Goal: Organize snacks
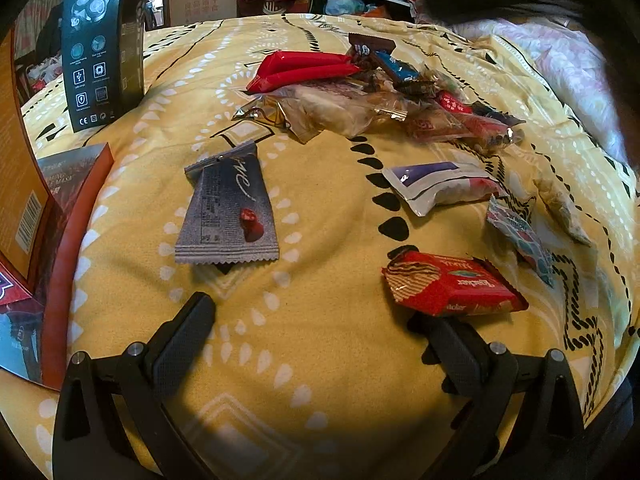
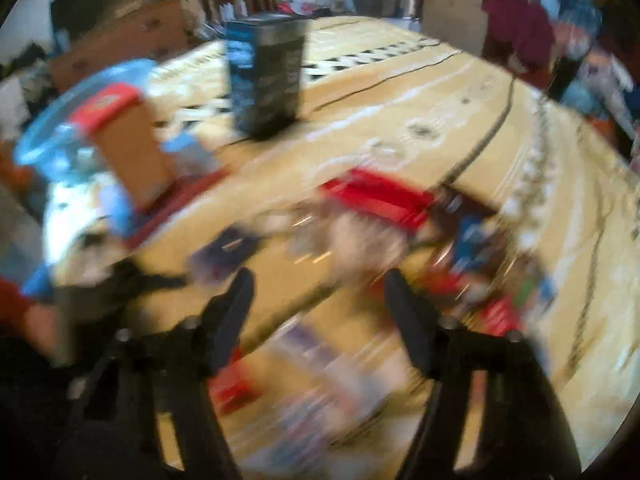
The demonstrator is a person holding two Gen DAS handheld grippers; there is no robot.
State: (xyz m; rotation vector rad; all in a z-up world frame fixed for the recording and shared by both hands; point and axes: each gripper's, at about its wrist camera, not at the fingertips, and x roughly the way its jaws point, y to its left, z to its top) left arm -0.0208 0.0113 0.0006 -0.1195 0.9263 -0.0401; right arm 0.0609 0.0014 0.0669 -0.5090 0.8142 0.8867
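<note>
Snacks lie scattered on a yellow patterned bedspread (image 1: 320, 360). In the left wrist view a grey chocolate wrapper (image 1: 228, 216) lies ahead on the left. A red wafer pack (image 1: 452, 284) lies just beyond the right finger. Farther back are a white and purple pouch (image 1: 436, 184), two long red packs (image 1: 304, 68) and a pile of mixed wrappers (image 1: 392, 108). My left gripper (image 1: 316, 316) hovers open over bare cloth, holding nothing. The right wrist view is heavily blurred. My right gripper (image 2: 318, 284) has its fingers apart, and nothing shows between them. The red packs (image 2: 380, 196) lie beyond it.
A tall black box (image 1: 100, 48) stands at the back left, also seen as the black box (image 2: 268, 80). An orange-rimmed tray (image 1: 72, 248) with boxes sits at the left edge. A blue bowl (image 2: 60, 128) and a brown box (image 2: 128, 136) show blurred. Clothes are heaped behind the bed.
</note>
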